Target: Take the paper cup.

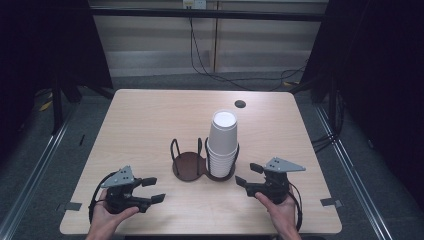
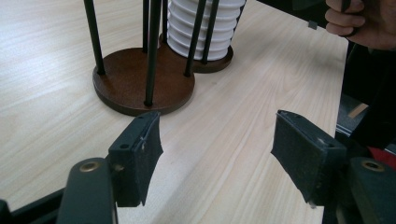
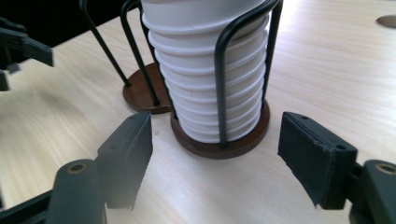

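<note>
A tall stack of white paper cups stands in the right half of a black wire cup holder with two round brown bases. The left base is empty. My left gripper is held low over the table's near left, pointing at the empty base, jaws apart with nothing between them. My right gripper sits at the near right, facing the cup stack from close by, jaws wide apart and touching nothing.
The light wooden table has a round cable hole at the far middle. Grey tape marks sit near the front corners. Cables run over the floor behind the table. A metal rail lies along each side.
</note>
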